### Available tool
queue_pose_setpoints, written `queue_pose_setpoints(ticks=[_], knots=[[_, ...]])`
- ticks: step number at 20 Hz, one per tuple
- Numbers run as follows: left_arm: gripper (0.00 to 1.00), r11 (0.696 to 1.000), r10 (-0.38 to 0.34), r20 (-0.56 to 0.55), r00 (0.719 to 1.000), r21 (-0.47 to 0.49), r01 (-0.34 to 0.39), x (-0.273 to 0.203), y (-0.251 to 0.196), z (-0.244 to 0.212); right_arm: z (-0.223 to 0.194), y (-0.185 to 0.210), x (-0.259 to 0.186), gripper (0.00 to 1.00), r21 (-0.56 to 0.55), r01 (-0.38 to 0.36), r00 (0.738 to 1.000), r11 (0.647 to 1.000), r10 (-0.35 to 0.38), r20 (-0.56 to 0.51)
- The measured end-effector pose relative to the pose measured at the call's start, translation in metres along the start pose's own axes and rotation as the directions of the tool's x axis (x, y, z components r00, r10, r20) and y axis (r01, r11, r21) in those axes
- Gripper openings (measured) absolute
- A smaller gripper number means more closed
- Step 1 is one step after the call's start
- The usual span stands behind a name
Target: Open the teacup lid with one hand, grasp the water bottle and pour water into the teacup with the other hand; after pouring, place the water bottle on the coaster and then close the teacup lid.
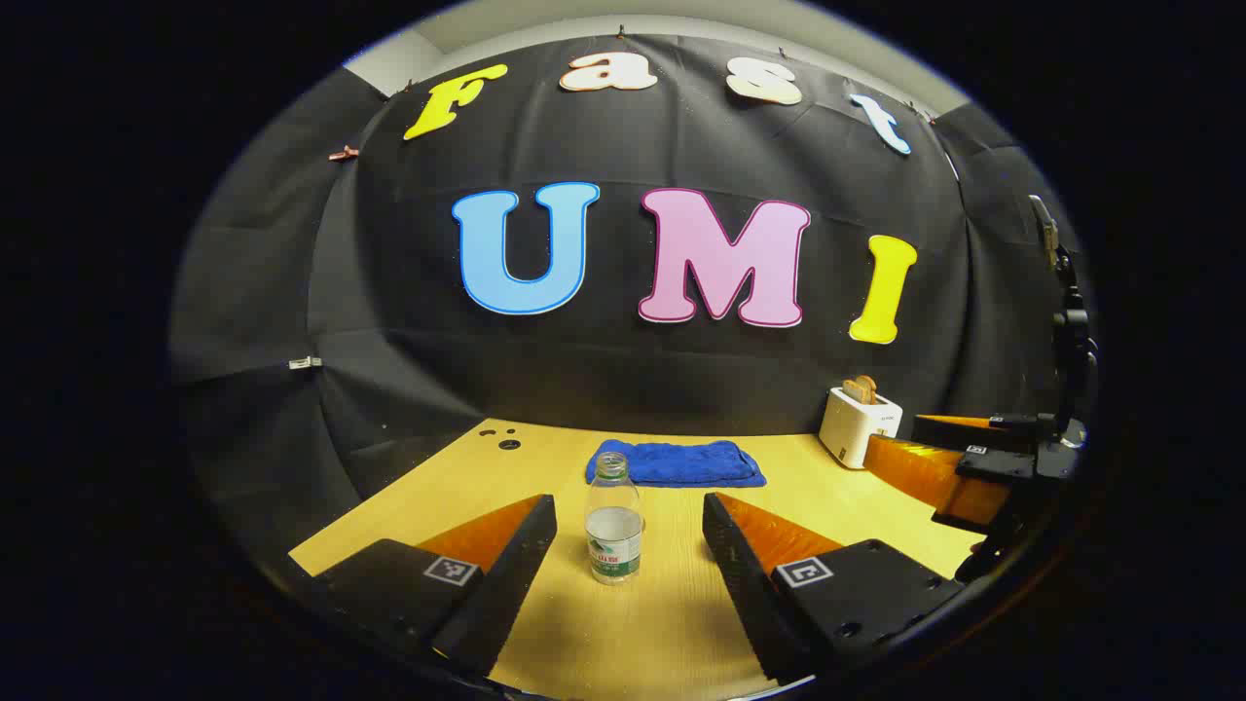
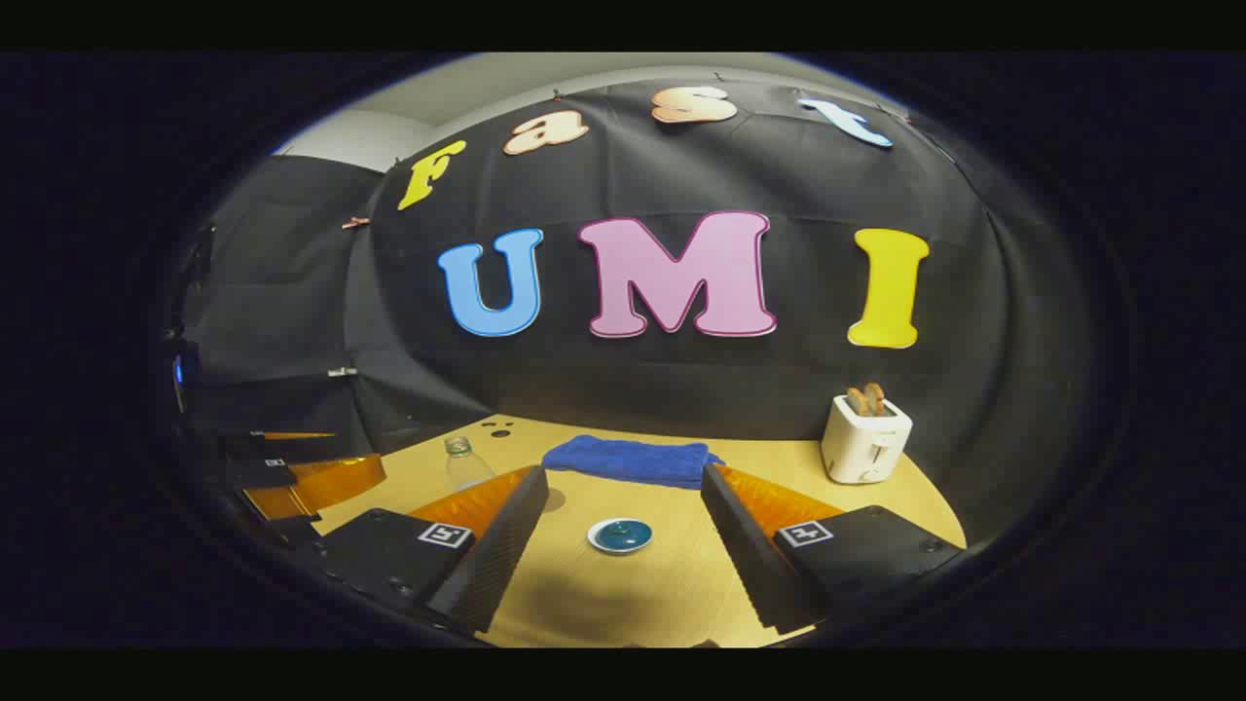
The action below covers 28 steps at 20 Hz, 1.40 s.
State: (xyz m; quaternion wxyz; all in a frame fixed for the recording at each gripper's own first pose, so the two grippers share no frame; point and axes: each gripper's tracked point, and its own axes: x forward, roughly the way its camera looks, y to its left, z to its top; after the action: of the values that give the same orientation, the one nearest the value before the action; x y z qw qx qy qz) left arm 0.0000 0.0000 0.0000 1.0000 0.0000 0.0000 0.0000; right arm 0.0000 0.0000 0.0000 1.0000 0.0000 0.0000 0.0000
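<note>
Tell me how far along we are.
Barely started. The bottle stands uncapped on the table, framed by the open left gripper, ungrasped. The right gripper hangs open over the teacup lid. Lid lifting, pouring, coaster and closing remain.

Left gripper [image 1: 630, 540]: two wedge-shaped fingers tapering forward, inner faces ribbed. Each finger sits on a black block base bearing one square black-and-white marker [image 1: 451, 571] on top; round screw holes show on the right base. Right gripper [image 2: 623, 531]: same build, ribbed wedge fingers, black bases with screw holes, one square tag [image 2: 445, 534] per base.
</note>
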Motion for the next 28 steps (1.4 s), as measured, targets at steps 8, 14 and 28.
queue_pose_setpoints(ticks=[8,14,28], knots=[[0.95,1.0,-0.002,-0.04,0.999,0.002,0.003,0.021,0.005,-0.014,-0.021,0.008,0.019,0.98,-0.01,-0.009,0.999,1.0,0.009,-0.05],[0.95,1.0,-0.005,-0.059,0.998,-0.013,0.004,0.034,0.009,-0.023,-0.042,0.002,0.039,0.98,-0.032,-0.001,0.995,0.999,-0.002,-0.099],[0.96,1.0,0.013,-0.164,0.986,0.003,-0.013,0.073,0.039,-0.094,-0.109,-0.008,0.128,0.98,-0.117,0.024,0.987,0.993,-0.042,-0.156]])
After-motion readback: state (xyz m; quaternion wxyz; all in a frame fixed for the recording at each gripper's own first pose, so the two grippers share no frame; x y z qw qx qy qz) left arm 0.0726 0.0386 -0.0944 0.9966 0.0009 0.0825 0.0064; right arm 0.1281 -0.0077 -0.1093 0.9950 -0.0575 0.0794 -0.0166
